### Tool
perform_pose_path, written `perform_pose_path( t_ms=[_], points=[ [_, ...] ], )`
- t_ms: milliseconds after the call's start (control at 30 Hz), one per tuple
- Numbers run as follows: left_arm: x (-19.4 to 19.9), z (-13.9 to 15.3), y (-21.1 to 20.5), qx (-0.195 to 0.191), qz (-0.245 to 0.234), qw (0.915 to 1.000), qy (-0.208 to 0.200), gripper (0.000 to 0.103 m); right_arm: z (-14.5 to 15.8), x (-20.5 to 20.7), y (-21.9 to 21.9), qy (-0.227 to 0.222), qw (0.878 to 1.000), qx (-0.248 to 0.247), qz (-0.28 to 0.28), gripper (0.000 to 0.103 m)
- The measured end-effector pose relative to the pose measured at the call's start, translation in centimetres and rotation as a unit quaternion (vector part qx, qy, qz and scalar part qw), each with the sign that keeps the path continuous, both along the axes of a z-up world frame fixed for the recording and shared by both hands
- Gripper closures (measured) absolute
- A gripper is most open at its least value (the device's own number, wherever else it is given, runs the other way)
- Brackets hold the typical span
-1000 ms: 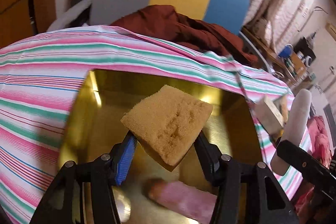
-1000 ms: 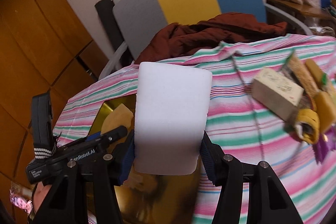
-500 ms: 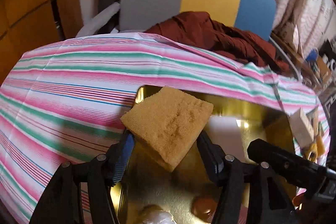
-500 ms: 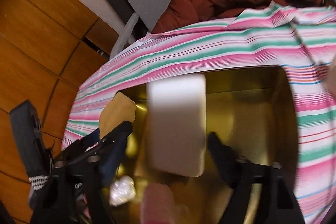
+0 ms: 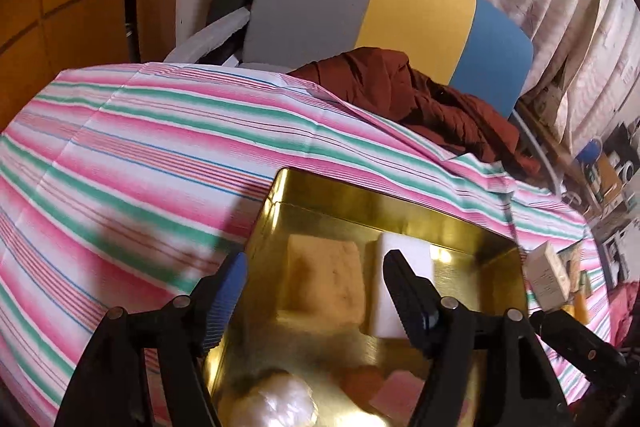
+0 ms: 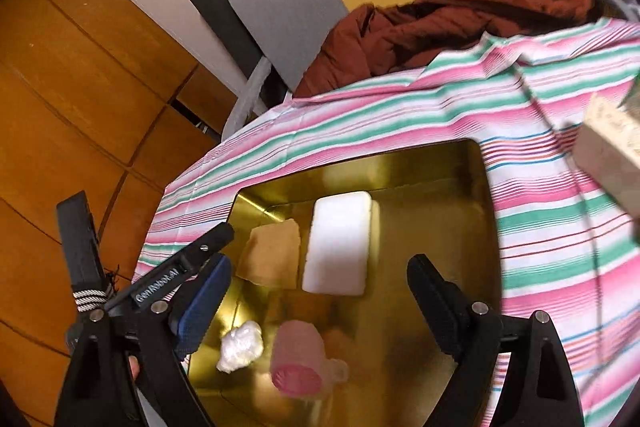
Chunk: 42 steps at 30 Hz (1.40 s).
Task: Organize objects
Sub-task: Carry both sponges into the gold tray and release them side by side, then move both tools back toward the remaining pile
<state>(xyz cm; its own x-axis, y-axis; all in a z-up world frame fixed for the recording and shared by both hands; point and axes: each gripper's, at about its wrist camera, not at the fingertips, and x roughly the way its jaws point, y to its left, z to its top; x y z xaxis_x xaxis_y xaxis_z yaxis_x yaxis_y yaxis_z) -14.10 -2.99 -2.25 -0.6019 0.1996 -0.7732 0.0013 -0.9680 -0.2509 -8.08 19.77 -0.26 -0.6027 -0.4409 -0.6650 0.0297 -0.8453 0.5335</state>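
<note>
Over the gold tin (image 5: 496,243) on the striped desk (image 5: 120,163), both hand-held grippers are hanging spread, with nothing pinched. The left hand-held gripper (image 5: 316,281) has just been opening its jaws, and the tan sponge (image 5: 324,287) is lying flat on the tin's floor below them, clear of the pads. The right hand-held gripper (image 6: 320,281) is likewise standing wide, its jaws having just been opening, and the white foam block (image 6: 338,243) is resting in the tin, untouched.

Sponge and block are sitting side by side, edges touching or nearly so, near the tin's far wall. That placement is probably leaving the nearer floor free for more items, and it is keeping the two flat pieces packed neatly, as organizing calls for.

Looking along the right hand-held gripper, the tin's near end is showing plainly: a pink cup (image 6: 298,363) lying on its side and a crumpled white wad (image 6: 240,347) just beside it. The left view is giving these only as blurred shapes at its bottom edge. That right view is also catching the left tool's black finger crossing in at the left, and a pale box (image 6: 612,155) out on the cloth, well apart from the tin. The left view is instead showing more of the bare cloth, and a few small items beside that box at its right edge.
</note>
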Motion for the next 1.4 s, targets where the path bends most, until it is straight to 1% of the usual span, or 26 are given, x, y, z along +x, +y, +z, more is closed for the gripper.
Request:
perform_pose_path(
  t_ms=[100, 333, 567, 800, 900, 1000, 1033, 1167, 1267, 1400],
  points=[
    [1.3, 0.3, 0.3, 0.019, -0.004, 0.9998, 0.003, 0.031, 0.4, 0.9, 0.4, 0.006, 1.0, 0.009, -0.002, 0.012],
    [4.6, 0.8, 2.4, 0.063, -0.049, 0.9967, 0.015, 0.031, 0.6, 2.7, 1.9, 0.013, 1.0, 0.01, -0.013, 0.013],
    [6.6, 1.1, 5.1, 0.057, -0.08, 0.9951, 0.013, 0.031, 1.0, 4.7, 4.1, 0.027, 0.999, 0.033, -0.032, 0.013],
    [8.4, 1.0, 8.7, 0.047, -0.133, 0.99, 0.01, 0.031, 0.5, 6.8, 7.5, 0.03, 0.997, 0.035, -0.066, 0.013],
    [9.2, 1.0, 10.3, 0.043, -0.162, 0.9858, 0.01, 0.031, 0.1, 7.6, 9.2, 0.025, 0.996, 0.032, -0.082, 0.012],
    [10.1, 1.1, 12.0, 0.025, -0.195, 0.9805, 0.013, 0.031, -0.2, 8.7, 11.1, 0.022, 0.994, 0.035, -0.098, 0.012],
    [10.5, 1.1, 12.8, 0.021, -0.211, 0.9772, 0.014, 0.031, -0.3, 9.0, 11.7, 0.021, 0.994, 0.039, -0.104, 0.012],
    [11.5, 1.2, 14.5, 0.026, -0.24, 0.9704, 0.011, 0.031, -1.2, 10.4, 14.7, 0.011, 0.989, 0.049, -0.136, 0.012],
    [12.3, 1.1, 16.0, 0.026, -0.258, 0.9658, 0.005, 0.031, -2.3, 11.4, 17.4, -0.003, 0.985, 0.043, -0.169, 0.012],
    [13.3, 0.8, 18.0, 0.02, -0.287, 0.9577, -0.002, 0.031, -3.4, 12.4, 19.9, -0.016, 0.979, 0.038, -0.198, 0.012]
  ],
)
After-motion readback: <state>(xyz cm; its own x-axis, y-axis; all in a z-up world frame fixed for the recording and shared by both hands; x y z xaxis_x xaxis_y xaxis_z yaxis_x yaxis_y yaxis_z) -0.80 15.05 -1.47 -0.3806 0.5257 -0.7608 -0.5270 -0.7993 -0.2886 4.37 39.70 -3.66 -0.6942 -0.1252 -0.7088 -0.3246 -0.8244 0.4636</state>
